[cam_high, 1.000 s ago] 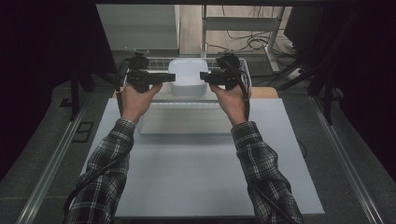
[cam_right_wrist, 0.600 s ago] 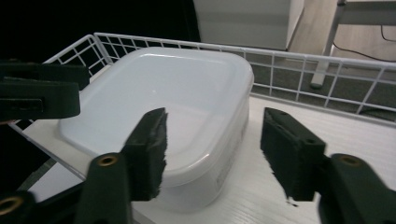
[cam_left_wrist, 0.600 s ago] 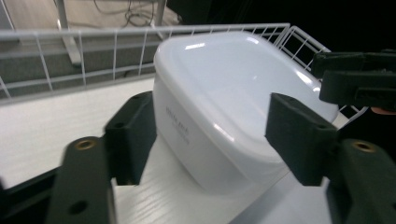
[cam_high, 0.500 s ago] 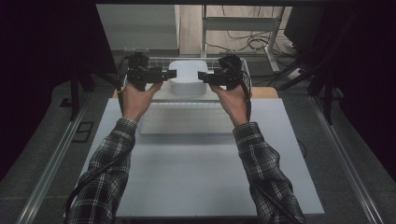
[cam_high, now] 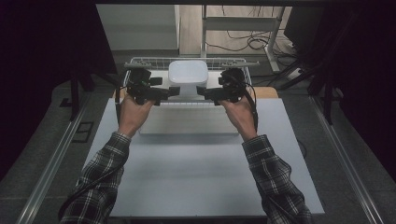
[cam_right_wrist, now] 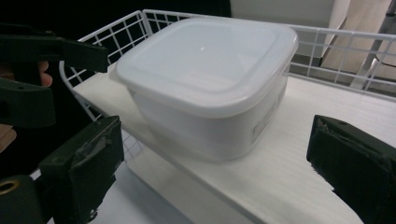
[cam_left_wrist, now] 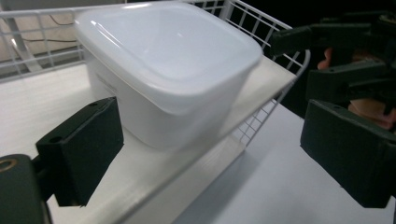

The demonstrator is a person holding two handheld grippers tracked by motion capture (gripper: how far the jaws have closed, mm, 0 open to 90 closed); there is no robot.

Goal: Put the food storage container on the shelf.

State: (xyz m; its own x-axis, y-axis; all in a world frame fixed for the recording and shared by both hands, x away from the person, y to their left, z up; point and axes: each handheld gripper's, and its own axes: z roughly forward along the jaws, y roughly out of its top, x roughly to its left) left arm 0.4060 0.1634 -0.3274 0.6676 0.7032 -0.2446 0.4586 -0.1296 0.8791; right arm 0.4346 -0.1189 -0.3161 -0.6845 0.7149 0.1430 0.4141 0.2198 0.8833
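White lidded container (cam_high: 187, 77) flanked by both grippers, nothing gripped.
Container is seen as translucent white, square with rounded corners, lid on, standing on a white board inside a wire basket (cam_high: 140, 61). Left gripper (cam_high: 173, 90) and right gripper (cam_high: 201, 91) jaws have just been opening, now spread wide, with the container just beyond the fingertips, untouched.

In the left gripper view, the near corner of the lidded white container (cam_left_wrist: 163, 79) is blurred, and the label on its side is too small to read. Its opaque lid hides any contents. In the right gripper view, the wire basket (cam_right_wrist: 135, 25) runs off the right edge.
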